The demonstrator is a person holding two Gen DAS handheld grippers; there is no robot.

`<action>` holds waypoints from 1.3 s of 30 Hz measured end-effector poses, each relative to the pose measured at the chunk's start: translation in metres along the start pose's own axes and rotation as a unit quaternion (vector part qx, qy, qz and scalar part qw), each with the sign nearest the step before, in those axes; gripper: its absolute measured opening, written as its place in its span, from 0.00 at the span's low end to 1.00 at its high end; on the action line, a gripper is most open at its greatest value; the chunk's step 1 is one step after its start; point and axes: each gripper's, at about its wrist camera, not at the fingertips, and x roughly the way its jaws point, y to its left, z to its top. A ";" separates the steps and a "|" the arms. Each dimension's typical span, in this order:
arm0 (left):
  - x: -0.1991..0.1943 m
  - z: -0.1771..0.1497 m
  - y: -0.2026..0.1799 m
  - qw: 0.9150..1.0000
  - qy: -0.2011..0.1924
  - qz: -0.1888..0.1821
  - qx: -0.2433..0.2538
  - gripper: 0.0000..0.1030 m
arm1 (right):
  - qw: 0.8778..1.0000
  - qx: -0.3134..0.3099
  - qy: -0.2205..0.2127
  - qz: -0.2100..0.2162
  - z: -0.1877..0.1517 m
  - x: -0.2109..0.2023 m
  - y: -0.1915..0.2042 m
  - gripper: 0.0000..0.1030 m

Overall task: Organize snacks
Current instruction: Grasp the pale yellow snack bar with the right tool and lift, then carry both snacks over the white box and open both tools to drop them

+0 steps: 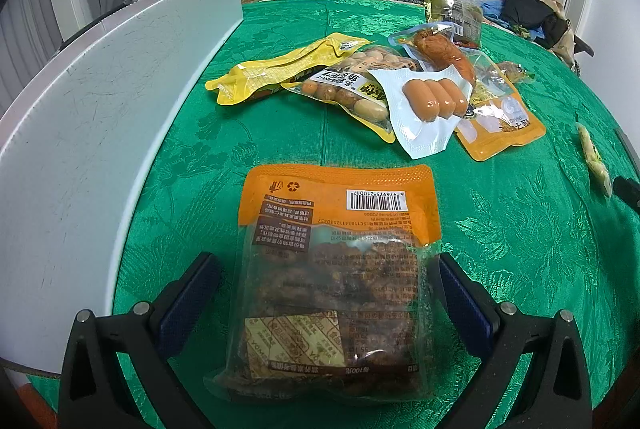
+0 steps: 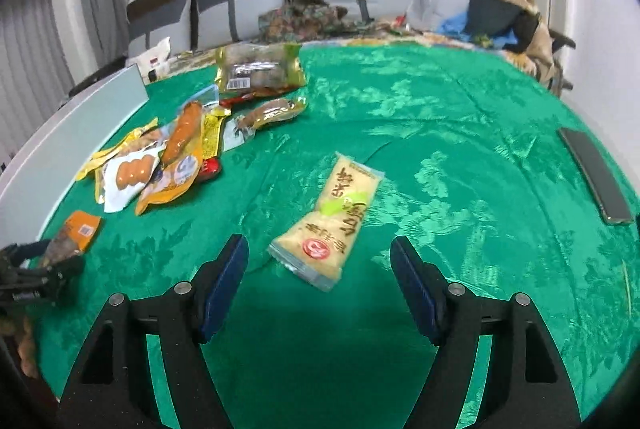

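Our left hand-held gripper [image 1: 326, 293] has a nut bag [image 1: 334, 269] between its pads, w/ the bag squeezed at its sides, so we think it's held. It sits nearer us than the snack pile [image 1: 400, 85] on the table [image 1: 500, 229]. The bag looks light, crinkly & slippery; grab the flat edges. Our right hand-held gripper [image 2: 320, 281] is wide open, w/ nothing in it, just short of the pale snack pack [image 2: 332, 217].

On the desk [image 2: 440, 109], the snack pile [image 2: 160, 157] lies far left of the lone flat packet [image 2: 332, 217], a phone [image 2: 596, 177] far right.
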 end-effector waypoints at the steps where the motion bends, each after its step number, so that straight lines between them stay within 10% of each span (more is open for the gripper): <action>1: 0.000 0.000 0.000 1.000 0.000 0.000 0.000 1.00 | 1.000 -0.004 0.005 -0.003 0.001 0.003 -0.001 0.74; 21: 0.001 0.000 0.000 1.000 0.003 -0.002 0.003 1.00 | 0.985 0.155 0.008 0.075 -0.015 0.004 -0.063 0.74; 28: 0.003 0.011 -0.001 0.998 0.061 -0.011 0.012 0.99 | 0.994 0.042 0.101 0.008 0.021 0.024 -0.008 0.74; 31: -0.005 0.008 -0.004 0.998 0.054 -0.016 0.021 0.80 | 0.987 0.029 0.154 -0.032 0.032 0.049 0.003 0.73; 32: -0.010 0.006 -0.003 0.999 0.046 -0.017 0.021 0.69 | 0.983 0.029 0.175 -0.046 0.032 0.056 0.004 0.71; 34: -0.016 0.002 0.000 0.999 0.037 -0.028 0.010 0.65 | 0.982 0.021 0.173 -0.073 0.032 0.054 0.003 0.34; 39: -0.032 -0.002 0.014 0.996 0.014 -0.079 -0.037 0.64 | 0.981 0.078 0.175 -0.029 0.018 0.022 -0.015 0.26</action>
